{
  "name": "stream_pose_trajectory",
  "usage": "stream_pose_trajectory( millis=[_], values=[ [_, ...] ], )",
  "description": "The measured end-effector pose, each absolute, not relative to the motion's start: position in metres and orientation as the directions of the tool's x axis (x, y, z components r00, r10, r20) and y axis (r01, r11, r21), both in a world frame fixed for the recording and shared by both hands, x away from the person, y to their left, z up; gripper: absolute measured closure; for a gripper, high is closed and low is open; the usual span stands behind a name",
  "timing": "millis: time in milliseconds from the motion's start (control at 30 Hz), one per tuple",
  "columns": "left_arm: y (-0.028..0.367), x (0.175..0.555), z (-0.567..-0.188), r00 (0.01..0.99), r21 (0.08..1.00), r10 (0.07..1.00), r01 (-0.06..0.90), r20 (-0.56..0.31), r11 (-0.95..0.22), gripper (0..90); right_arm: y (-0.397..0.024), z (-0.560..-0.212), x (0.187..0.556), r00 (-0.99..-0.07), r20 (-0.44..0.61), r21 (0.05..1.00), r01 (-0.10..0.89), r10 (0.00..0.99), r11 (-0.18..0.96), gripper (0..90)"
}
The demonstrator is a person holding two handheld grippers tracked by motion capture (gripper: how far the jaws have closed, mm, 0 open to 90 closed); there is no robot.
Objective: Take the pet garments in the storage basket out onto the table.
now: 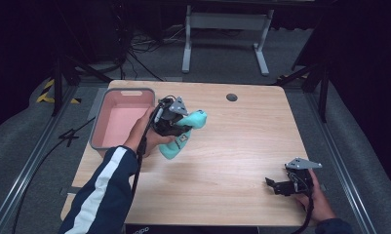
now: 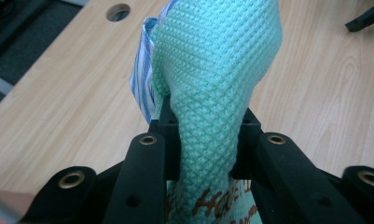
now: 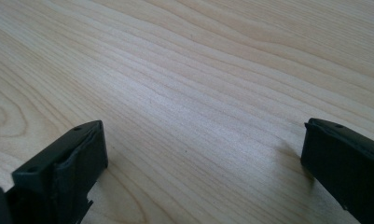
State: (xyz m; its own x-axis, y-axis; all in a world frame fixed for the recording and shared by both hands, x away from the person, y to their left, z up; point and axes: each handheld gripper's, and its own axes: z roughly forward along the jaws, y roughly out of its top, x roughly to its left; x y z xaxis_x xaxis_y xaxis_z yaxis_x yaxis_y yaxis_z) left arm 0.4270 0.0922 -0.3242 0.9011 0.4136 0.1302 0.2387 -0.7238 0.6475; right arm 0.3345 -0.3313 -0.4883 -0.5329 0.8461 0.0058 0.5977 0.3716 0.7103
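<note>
Left gripper (image 1: 175,127), jaws pinching the mint towel (image 1: 183,135) near the table's (image 1: 242,161) left edge, lifts it probably toward the pink bin (image 1: 121,119), while right gripper (image 1: 281,185) rests spread at the near right corner.

Clearance inventory, taken from the bin (image 1: 126,118):

- Bin: stands at the table's (image 1: 232,146) far left corner. I see its inside free; its walls block any low pass.
- Just right of the bin: my left gripper (image 1: 176,127), clamped on the cloth (image 1: 185,132), and my forearm behind it close off that lane.
- Right of the cloth: bare wood runs across the middle of the table, open to passage.
- Far edge, right of the bin: a cable hole (image 1: 231,97), flush, no obstacle.
- Opposite corner from the bin, near right: my right gripper (image 1: 276,185), jaws apart over bare wood, takes up that spot.
</note>
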Motion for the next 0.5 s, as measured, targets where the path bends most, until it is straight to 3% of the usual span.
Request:
stream_pose_trajectory(
  millis=[500],
  values=[
    [0.044, 0.430, -0.367, 0.938, 0.587, 0.341, 0.243, 0.061, -0.773, 72.3, -0.331, -0.488, 0.334, -0.533, 0.006, 0.710, 0.598, 0.846, 0.372, 0.7]
  ],
)
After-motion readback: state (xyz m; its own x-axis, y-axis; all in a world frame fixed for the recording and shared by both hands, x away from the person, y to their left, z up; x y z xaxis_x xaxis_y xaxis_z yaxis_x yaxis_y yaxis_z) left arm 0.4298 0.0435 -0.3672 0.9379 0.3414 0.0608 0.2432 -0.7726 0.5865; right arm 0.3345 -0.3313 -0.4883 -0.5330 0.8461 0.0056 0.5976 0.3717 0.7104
